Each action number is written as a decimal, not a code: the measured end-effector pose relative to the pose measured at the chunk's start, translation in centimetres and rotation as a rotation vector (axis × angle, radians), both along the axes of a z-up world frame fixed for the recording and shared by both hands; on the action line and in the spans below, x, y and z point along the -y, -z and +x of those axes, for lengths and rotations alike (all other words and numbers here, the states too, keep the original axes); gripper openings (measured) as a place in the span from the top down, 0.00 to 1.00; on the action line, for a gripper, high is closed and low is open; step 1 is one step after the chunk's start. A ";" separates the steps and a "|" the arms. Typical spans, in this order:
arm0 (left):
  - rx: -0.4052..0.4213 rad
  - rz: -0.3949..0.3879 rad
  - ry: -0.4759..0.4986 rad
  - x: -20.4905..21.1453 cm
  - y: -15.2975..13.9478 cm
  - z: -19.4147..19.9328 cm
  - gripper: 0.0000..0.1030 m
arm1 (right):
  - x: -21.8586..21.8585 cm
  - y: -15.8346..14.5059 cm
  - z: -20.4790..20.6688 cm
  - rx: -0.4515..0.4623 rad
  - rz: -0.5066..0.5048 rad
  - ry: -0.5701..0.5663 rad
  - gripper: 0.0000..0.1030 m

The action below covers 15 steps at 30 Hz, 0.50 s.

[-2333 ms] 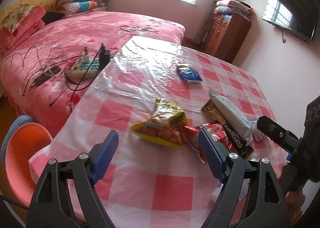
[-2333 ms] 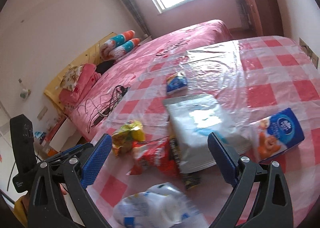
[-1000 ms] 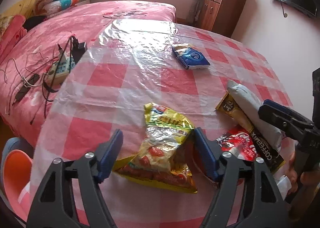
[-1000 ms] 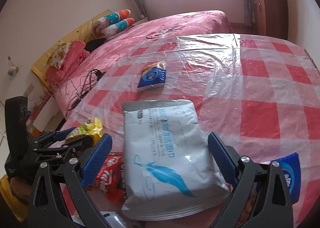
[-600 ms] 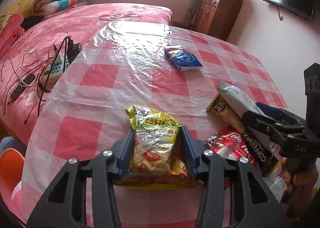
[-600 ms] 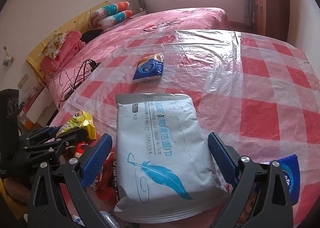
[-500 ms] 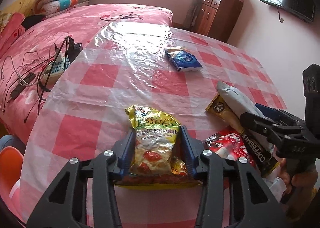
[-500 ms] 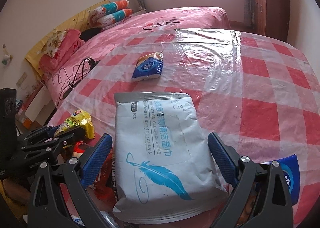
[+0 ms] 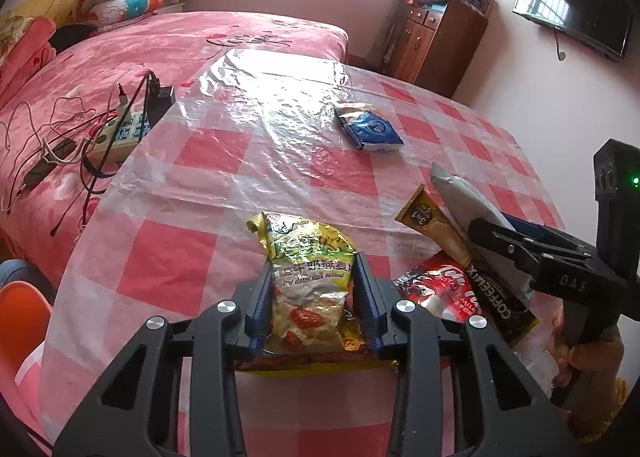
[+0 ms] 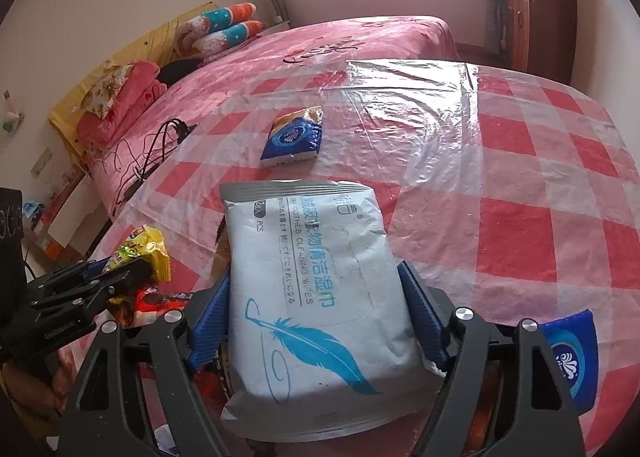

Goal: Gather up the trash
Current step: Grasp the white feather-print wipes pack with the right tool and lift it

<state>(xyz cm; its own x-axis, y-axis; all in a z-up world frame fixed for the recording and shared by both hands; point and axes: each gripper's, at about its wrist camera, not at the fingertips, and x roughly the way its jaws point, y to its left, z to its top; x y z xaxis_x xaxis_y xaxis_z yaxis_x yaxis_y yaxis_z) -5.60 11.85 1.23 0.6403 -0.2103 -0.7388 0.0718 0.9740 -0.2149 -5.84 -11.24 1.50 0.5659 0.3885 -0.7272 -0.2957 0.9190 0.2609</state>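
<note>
A yellow oatmeal snack bag [image 9: 310, 249] lies near the front edge of the checked table [image 9: 200, 185]. My left gripper [image 9: 313, 269] is closing on it, and both blue pads press its sides. The same bag [image 10: 146, 247] shows in the right wrist view, pinched in the left gripper [image 10: 120, 271]. A grey-white wet wipes pack [image 10: 320, 233] with a blue feather lies flat on the table. My right gripper [image 10: 316, 285] is closing around it, pads touching both long edges. From the left wrist view, the right gripper [image 9: 496, 235] sits over the wipes pack [image 9: 460, 193].
A blue tissue pack [image 10: 294, 135] lies farther out on the table. A red wrapper [image 9: 436, 293] and a brown coffee sachet [image 9: 436, 225] lie between the grippers. Another blue pack [image 10: 572, 353] is at the right. A power strip [image 9: 120, 133] with cables rests on the bed; an orange chair [image 9: 20, 321] stands at the left.
The left jaws have closed from wide apart onto the yellow snack bag. The right jaws have narrowed onto the sides of the wipes pack. Neither hand has shifted much.
</note>
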 end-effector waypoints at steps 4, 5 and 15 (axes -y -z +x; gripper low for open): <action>0.011 -0.029 -0.016 -0.9 -0.2 -0.5 0.63 | 0.9 -0.2 -0.3 0.016 0.040 0.025 0.26; 0.015 -0.036 -0.018 -1.1 -0.3 -0.6 0.63 | 1.3 -0.3 -0.3 0.020 0.051 0.032 0.26; 0.081 -0.121 -0.040 -3.9 -2.1 -2.2 0.65 | 2.4 -1.2 -1.3 0.070 0.133 0.074 0.27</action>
